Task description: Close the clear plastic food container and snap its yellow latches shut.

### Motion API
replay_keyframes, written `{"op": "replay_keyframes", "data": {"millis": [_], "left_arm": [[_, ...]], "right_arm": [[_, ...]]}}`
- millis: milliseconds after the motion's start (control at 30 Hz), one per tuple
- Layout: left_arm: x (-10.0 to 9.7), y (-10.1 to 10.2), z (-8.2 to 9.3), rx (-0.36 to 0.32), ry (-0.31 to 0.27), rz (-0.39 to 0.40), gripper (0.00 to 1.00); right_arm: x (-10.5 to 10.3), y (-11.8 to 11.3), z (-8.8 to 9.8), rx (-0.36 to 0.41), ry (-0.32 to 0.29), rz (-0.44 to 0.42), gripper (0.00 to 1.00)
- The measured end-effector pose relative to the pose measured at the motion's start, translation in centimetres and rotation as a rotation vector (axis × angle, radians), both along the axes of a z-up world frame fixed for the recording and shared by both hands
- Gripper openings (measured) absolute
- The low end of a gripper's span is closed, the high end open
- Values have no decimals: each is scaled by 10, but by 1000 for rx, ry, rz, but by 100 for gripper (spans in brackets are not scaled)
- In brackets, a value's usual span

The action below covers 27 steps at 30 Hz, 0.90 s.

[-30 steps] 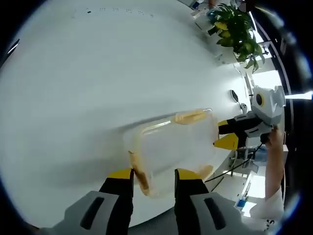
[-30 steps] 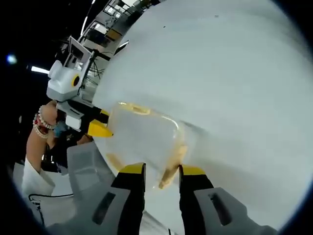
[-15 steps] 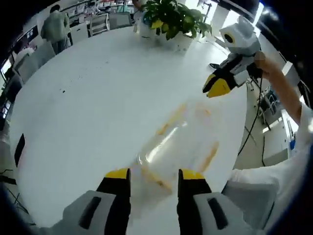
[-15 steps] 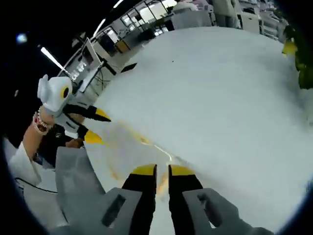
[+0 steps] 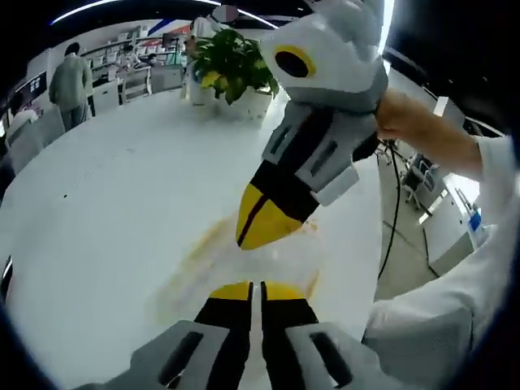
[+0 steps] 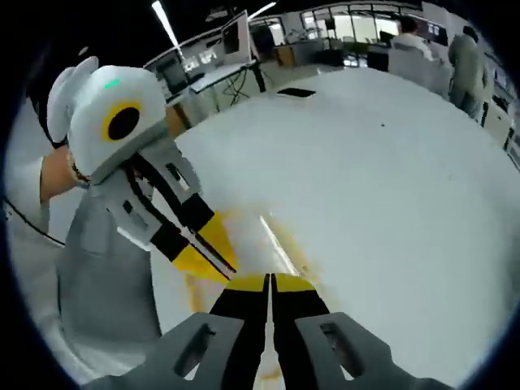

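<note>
Both grippers have drawn in over the clear plastic food container (image 5: 236,264) since half a second ago, and each pair of jaws, apart then, has come together. In the left gripper view, the left gripper (image 5: 256,289) shows its yellow-tipped jaws pressed together with only a thin line between them, the tips over the near edge of the container. The container lies flat on the white round table (image 5: 106,203), blurred, with smears of yellow along its edges where the latches would be; whether they are snapped cannot be told. Just beyond it, the right gripper (image 5: 258,227) points down at the container's top, its jaws together too, held by a hand (image 5: 406,122) in a white sleeve. A potted plant (image 5: 231,69) stands at the table's far edge.

In the right gripper view, the right gripper (image 6: 270,283) sits jaws together over the container (image 6: 268,244), and the left gripper (image 6: 207,252) meets it from the left, tips just beside.
</note>
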<state>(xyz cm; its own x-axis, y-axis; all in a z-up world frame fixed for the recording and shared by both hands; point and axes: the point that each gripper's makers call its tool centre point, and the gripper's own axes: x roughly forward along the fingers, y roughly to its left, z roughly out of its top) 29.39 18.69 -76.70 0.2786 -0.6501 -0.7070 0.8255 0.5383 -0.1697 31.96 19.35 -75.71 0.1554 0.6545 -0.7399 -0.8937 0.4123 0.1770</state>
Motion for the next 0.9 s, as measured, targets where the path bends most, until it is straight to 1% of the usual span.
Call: {"op": "replay_keyframes", "data": {"millis": [33, 67, 100, 133, 167, 200, 233, 267, 300, 333, 433, 500, 533, 567, 600, 633, 667, 700, 733, 767, 800, 833, 867, 900], "left_arm": [[0, 0, 2, -10, -7, -1, 1], [3, -4, 6, -37, -42, -4, 4], [3, -5, 7, -46, -44, -4, 4], [2, -6, 8, -57, -37, -2, 4], [-1, -7, 10, -75, -29, -8, 6], [-3, -7, 11, -79, -31, -9, 10], [-5, -8, 12, -79, -45, -18, 14], [-6, -8, 13, -70, -74, -41, 17], [-7, -7, 13, -63, -94, -56, 18], [-9, -6, 13, -57, -101, -68, 18], [-10, -3, 14, -45, -131, -76, 19], [-15, -4, 12, -39, -129, -95, 24], [-21, -3, 8, -12, -140, -143, 27], [-23, -3, 6, 8, -164, -164, 33], [-24, -1, 2, 44, -201, -190, 36], [-26, -1, -1, 66, -218, -213, 39], [-27, -4, 1, 71, -273, -258, 40], [-29, -3, -1, 88, -266, -267, 41], [-30, -5, -1, 100, -297, -288, 42], [-30, -4, -3, 120, -302, -298, 42], [-29, -4, -4, 143, -333, -315, 42], [-29, -4, -4, 158, -350, -327, 42], [-30, -5, -5, 164, -367, -334, 42], [-29, -6, -6, 166, -374, -332, 41]], "right_arm": [[1, 4, 2, 21, -3, 8, 0], [-1, 5, 3, 30, 14, 7, 0], [-2, 9, 4, 49, 30, 11, 0], [-2, 9, 4, 53, 32, 14, 0], [0, 11, 5, 61, 25, 20, 0], [0, 11, 4, 58, 22, 37, 0], [1, 12, 3, 54, 23, 51, 2], [2, 12, 1, 51, 32, 52, 5], [4, 12, 1, 54, 30, 46, 8], [8, 13, 1, 60, 22, 44, 11], [13, 15, 2, 68, 38, 40, 13], [15, 16, 1, 62, 41, 41, 16], [15, 16, 0, 59, 43, 45, 20], [16, 15, -1, 51, 47, 52, 22], [14, 15, -2, 44, 55, 69, 23], [12, 14, -3, 37, 66, 91, 23], [11, 14, -4, 31, 71, 99, 22], [10, 12, -6, 15, 81, 112, 21], [9, 11, -8, 2, 86, 124, 22], [8, 8, -11, -28, 97, 145, 23], [7, 6, -13, -45, 113, 153, 25], [4, 3, -16, -79, 138, 155, 28], [5, 0, -19, -116, 132, 170, 30], [5, -1, -21, -137, 128, 190, 32]]}}
